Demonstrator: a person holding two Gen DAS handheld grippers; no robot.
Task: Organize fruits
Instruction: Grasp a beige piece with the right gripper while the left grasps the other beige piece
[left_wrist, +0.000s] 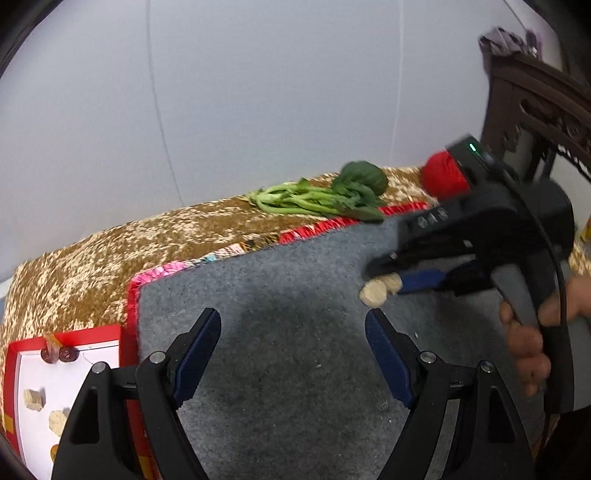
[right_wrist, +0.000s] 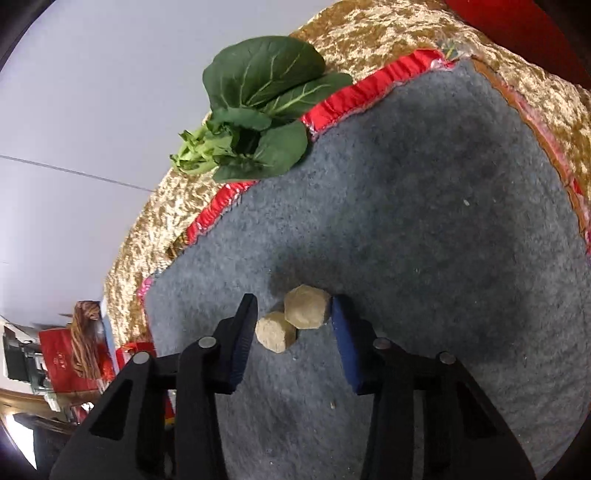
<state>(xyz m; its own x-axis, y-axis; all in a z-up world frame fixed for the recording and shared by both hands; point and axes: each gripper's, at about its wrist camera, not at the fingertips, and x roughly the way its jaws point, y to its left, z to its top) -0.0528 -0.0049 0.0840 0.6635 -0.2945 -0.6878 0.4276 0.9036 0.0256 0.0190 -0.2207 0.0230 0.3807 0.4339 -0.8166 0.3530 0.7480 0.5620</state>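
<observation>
the right gripper (right_wrist: 293, 325) has its jaws spread around two tan, faceted chunks (right_wrist: 291, 322) that lie touching each other on the grey mat (right_wrist: 424, 221). the blue pad (right_wrist: 345, 343) on one side is against or just beside the larger chunk, while the black finger (right_wrist: 242, 332) on the other side stands a little apart from the smaller one, so nothing is pinched yet. whether the pieces rest fully on the mat or are just lifting, i cannot tell.

the left gripper (left_wrist: 293, 356) hangs released over bare mat, its jaws wide and holding nothing. from its camera the same pair of chunks (left_wrist: 380, 290) shows at the tip of the right tool, which a hand (left_wrist: 532, 332) holds by its grey handle.

the chunks look dry, light and a bit crumbly, like cut fruit or root pieces. a gentle squeeze across the flat faces of one piece would likely hold better than closing on both, as two together could slip or one could pop out.

further out, a leafy green vegetable (right_wrist: 255, 107) lies on the gold patterned cloth (left_wrist: 110, 254), its leaves overlapping the mat's red trim. at the left sits a white tray with a red rim (left_wrist: 11, 369), already holding similar tan pieces (left_wrist: 34, 399), a likely place for these to go.
</observation>
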